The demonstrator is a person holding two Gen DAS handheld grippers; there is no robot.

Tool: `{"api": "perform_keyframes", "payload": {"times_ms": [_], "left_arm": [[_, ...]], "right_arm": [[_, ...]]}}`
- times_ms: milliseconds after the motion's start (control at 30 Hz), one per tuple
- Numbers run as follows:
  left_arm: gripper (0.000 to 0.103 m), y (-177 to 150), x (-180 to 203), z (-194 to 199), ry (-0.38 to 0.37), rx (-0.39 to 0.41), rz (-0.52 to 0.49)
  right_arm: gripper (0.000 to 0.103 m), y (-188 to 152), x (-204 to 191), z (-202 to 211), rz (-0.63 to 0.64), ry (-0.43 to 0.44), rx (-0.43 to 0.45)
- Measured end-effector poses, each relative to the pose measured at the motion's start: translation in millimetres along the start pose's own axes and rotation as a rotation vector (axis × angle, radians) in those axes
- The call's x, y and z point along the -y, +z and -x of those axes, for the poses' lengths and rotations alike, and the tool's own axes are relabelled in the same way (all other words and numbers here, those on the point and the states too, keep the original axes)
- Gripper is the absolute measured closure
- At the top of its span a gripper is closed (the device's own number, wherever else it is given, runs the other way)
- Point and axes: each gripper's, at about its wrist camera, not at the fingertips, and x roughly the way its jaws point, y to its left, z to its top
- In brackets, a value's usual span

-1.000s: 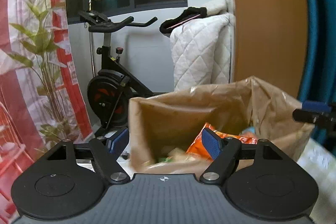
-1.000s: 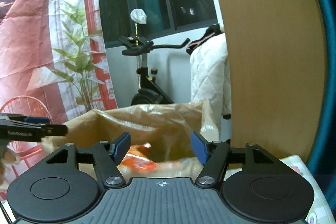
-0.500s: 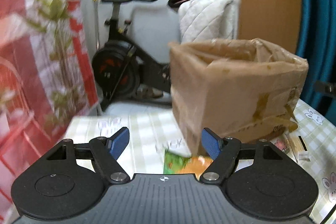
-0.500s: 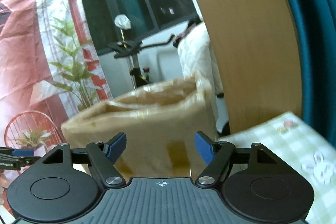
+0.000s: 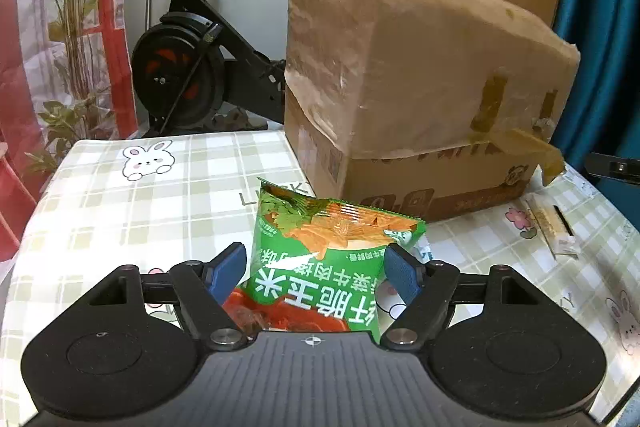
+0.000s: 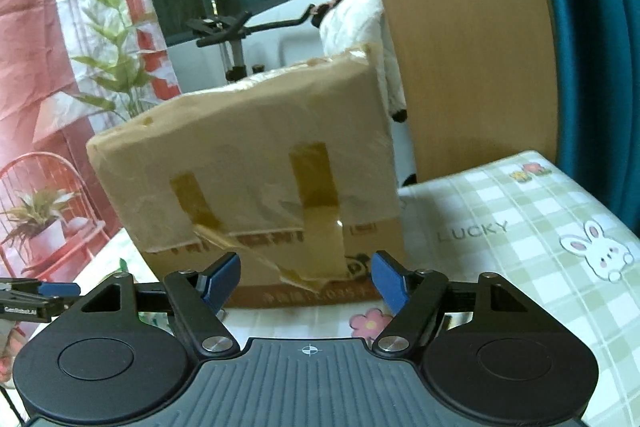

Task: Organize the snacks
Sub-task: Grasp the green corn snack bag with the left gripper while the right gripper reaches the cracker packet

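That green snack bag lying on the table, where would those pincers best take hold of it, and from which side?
Probably across the green snack bag's puffy lower half, coming in low from the near side. The left gripper is open with a blue finger on each side there, and the bag's far crimped edge points toward the cardboard box.

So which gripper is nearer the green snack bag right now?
Left. The left gripper is open with the green snack bag between its fingers. The right gripper is open too, facing the cardboard box.

Glossy green plastic snack bag (image 5: pixel 332 259); matt brown cardboard box (image 5: pixel 420 99) — shiny tape (image 6: pixel 316 195) strips; smooth checked tablecloth (image 5: pixel 160 203).
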Motion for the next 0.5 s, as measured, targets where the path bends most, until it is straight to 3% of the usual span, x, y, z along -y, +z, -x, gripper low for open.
{"api": "perform_keyframes", "payload": {"times_ms": [167, 300, 367, 500], "left_arm": [[0.018, -3.1, -1.5, -20.2, -0.025, -0.033, -0.001], [0.023, -8.5, 1.8, -34.5, 0.027, -0.078, -0.044], [0.029, -8.2, -2.2, -29.0, 0.039, -0.064, -0.002], [0.030, -8.0, -10.4, -2.2, 0.077, 0.012, 0.094]], "right_arm": [[0.034, -4.5, 11.4, -2.5, -0.030, -0.013, -0.016], [0.034, -6.9, 18.5, -5.0, -0.049, -0.014, -0.031], [0.034, -8.5, 21.4, -5.9, -0.058, -0.011, -0.037], [0.034, -13.7, 25.9, -8.1, -0.067, -0.009, -0.050]]}}
